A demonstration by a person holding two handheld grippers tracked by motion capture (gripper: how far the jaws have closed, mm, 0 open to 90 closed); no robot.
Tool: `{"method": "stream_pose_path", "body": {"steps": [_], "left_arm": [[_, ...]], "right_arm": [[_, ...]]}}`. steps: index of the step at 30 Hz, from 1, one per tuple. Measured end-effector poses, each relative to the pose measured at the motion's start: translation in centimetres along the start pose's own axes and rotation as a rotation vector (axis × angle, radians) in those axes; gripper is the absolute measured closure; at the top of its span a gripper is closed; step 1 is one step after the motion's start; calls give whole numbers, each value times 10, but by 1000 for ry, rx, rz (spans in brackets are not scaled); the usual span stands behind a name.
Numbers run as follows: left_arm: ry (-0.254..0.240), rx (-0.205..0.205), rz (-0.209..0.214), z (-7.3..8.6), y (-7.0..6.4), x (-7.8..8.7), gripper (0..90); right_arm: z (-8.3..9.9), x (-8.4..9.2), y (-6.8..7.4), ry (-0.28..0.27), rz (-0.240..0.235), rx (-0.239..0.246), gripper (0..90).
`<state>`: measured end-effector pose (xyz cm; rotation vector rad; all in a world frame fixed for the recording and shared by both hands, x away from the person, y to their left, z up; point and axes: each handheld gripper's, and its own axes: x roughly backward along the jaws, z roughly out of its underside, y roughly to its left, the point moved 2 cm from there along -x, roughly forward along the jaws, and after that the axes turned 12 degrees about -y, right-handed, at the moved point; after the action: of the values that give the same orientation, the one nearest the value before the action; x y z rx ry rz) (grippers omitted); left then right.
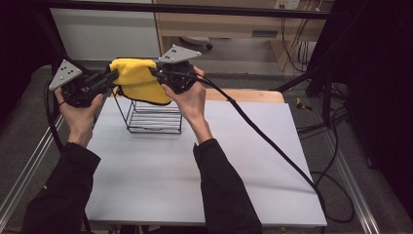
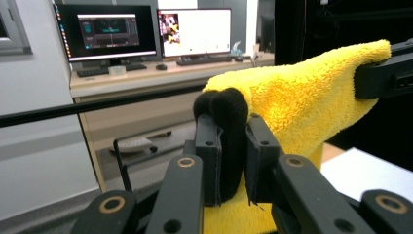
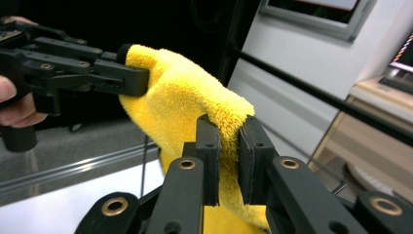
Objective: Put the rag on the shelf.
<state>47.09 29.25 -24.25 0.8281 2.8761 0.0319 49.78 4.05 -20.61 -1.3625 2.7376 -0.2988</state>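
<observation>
A fluffy yellow cloth (image 1: 139,78) with a black edge hangs stretched between my two grippers, above a black wire rack (image 1: 153,116). My left gripper (image 1: 113,76) is shut on the cloth's left end; in the left gripper view its jaws pinch the black-edged corner of the cloth (image 2: 297,92). My right gripper (image 1: 157,73) is shut on the right end, and in the right gripper view the cloth (image 3: 187,105) is squeezed between its pads. The left gripper (image 3: 136,78) appears there at the upper left, clamped on the far corner. The cloth's lower edge droops to the rack's top.
The wire rack stands near the far edge of the white table (image 1: 160,165). A black cable (image 1: 272,146) trails from the right gripper across the table's right side. Desks with monitors (image 2: 151,31) lie beyond the table. Dark frame bars surround it.
</observation>
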Motion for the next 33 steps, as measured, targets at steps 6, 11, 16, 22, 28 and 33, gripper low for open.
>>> {"method": "stream_pose_path", "body": {"steps": [6,11,16,22,28,33], "left_arm": [[34,13,9,5,-1,5,776],[74,24,21,3,-2,10,734],[93,45,29,-9,2,18,613],[95,95,28,-23,5,20,565],[194,131,53,-7,0,11,663],[259,129,59,3,-2,12,780]], "right_arm": [[7,3,4,31,-25,-3,809],[12,6,5,49,-43,5,809],[18,6,7,67,-54,9,809],[23,6,12,95,-63,37,805],[32,7,15,111,-71,50,794],[39,9,17,122,-80,53,741]]}}
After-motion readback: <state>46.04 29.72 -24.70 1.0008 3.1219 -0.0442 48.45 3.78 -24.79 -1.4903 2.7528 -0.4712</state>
